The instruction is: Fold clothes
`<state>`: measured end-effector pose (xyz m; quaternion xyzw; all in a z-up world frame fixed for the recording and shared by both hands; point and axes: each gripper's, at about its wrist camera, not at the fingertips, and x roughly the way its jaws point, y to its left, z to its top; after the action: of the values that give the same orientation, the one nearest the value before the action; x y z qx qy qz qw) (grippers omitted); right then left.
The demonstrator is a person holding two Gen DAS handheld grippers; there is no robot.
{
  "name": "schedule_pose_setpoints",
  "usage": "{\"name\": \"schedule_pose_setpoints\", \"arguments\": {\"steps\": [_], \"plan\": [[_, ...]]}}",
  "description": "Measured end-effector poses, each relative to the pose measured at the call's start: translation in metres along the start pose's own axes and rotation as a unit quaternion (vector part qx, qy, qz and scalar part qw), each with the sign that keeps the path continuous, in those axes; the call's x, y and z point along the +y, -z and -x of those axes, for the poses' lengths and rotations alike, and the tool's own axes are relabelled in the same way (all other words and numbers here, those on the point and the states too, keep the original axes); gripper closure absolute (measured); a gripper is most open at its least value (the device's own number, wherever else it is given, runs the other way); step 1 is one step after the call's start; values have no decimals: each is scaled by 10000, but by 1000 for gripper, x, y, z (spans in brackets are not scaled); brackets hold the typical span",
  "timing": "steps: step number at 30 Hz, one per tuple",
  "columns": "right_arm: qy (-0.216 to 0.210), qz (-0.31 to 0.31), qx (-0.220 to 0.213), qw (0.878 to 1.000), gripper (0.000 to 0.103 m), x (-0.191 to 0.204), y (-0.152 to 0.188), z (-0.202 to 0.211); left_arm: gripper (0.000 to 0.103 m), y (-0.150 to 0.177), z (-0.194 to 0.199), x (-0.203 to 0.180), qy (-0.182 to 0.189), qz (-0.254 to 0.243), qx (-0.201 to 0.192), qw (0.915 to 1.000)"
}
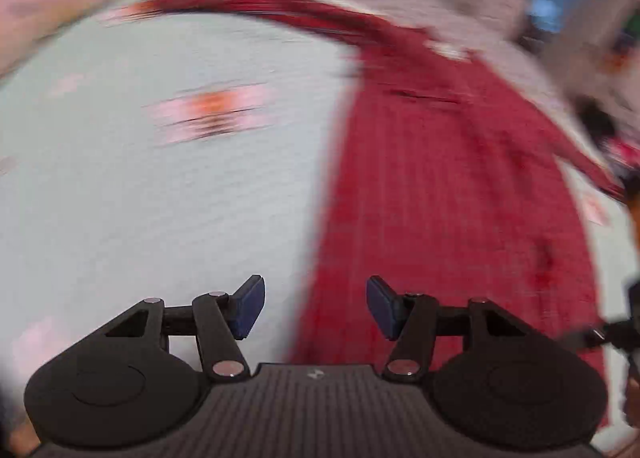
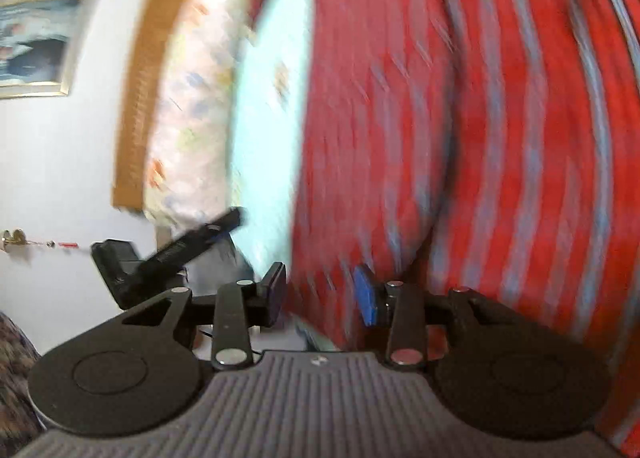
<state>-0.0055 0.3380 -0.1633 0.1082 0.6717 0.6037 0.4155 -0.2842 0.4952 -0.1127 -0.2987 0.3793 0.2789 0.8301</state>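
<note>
**Both grippers empty over the red shirt**

Up close, the left gripper point(image 1: 315, 306) hangs with jaws apart, nothing between them, at the edge of the red shirt point(image 1: 448, 194). The right gripper point(image 2: 321, 294) gapes too, cloth just ahead. The shirt lies spread on the pale green sheet point(image 1: 160, 186), long axis running away, a sleeve trailing far left. Risk: these fast, blurred swings could snag sheet along with shirt, dragging it crooked.

Right tongs point(image 2: 320, 298) agape before blurred red striped garment point(image 2: 460, 118), pale blue sheet point(image 2: 268, 118) alongside.
</note>
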Motion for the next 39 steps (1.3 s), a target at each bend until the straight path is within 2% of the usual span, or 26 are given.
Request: {"name": "schedule_pose_setpoints", "arguments": {"steps": [1, 2, 4, 5, 6, 7, 8, 9, 12, 14, 17, 19, 20, 23, 25, 27, 29, 30, 31, 33, 34, 35, 36, 39], "plan": [[15, 153, -175, 9997, 62, 6, -7, -3, 44, -2, -16, -10, 116, -181, 101, 9997], [124, 269, -247, 9993, 62, 7, -12, -9, 44, 0, -32, -19, 75, -366, 280, 9989], [365, 378, -212, 9984, 62, 4, -12, -18, 44, 6, -61, -32, -3, -699, 636, 9955], [476, 406, -103, 9980, 62, 1, -10, -25, 44, 13, -70, -33, -36, -815, 812, 9934], [674, 371, 199, 9968, 63, -8, -3, -34, 43, 17, -74, -34, -56, -960, 871, 9915], [1056, 316, 471, 9928, 70, -19, 7, -41, 42, 19, -73, -36, -62, -1133, 823, 9901], [1260, 218, 609, 9899, 102, -28, 15, -41, 41, 18, -73, -37, -67, -1217, 848, 9889], [1252, 25, 626, 9902, 103, -35, 22, -37, 41, 16, -76, -39, -70, -1220, 940, 9880], [1325, -9, 569, 9896, 98, -26, 26, -22, 38, 9, -83, -43, -81, -1229, 1215, 9849], [1039, 238, 489, 9931, 98, -6, 15, -22, 31, 4, -88, -46, -89, -1234, 1397, 9824], [633, 480, 559, 9953, 94, 6, 1, -49, 25, -3, -96, -51, -100, -1241, 1671, 9780], [722, 436, 784, 9934, 89, -9, 6, -62, 20, -8, -101, -53, -110, -1239, 1852, 9748], [789, 296, 821, 9931, 102, -14, 12, -60, 19, -10, -104, -55, -119, -1227, 1941, 9732], [990, -124, 930, 9907, 103, -29, 31, -53, 14, -16, -111, -57, -101, -1156, 2162, 9694], [1080, -319, 960, 9890, 95, -35, 39, -48, 11, -17, -113, -55, -42, -1096, 2241, 9684], [947, -67, 775, 9925, 87, -19, 23, -41, 8, -17, -114, -57, -2, -1118, 2304, 9667], [833, 190, 441, 9954, 81, -10, 1, -33, 4, -16, -117, -60, -6, -1192, 2371, 9641], [793, 264, 183, 9963, 72, -7, -13, -31, 2, -16, -119, -62, -16, -1226, 2403, 9629], [774, 288, -54, 9966, 71, -7, -26, -31, 1, -16, -120, -65, -31, -1262, 2438, 9616], [805, 0, -297, 9963, 56, -26, -37, -33, 0, -15, -123, -71, -78, -1369, 2521, 9579], [835, -167, -358, 9957, 57, -37, -38, -34, 0, -15, -125, -75, -110, -1420, 2558, 9562], [907, -311, -362, 9947, 75, -47, -33, -34, 0, -15, -126, -78, -130, -1454, 2587, 9549], [946, -466, -367, 9938, 83, -55, -28, -34, 0, -15, -127, -79, -130, -1462, 2609, 9541], [990, -733, -368, 9917, 82, -58, -9, -24, 0, -16, -128, -81, -87, -1445, 2670, 9528]]}}
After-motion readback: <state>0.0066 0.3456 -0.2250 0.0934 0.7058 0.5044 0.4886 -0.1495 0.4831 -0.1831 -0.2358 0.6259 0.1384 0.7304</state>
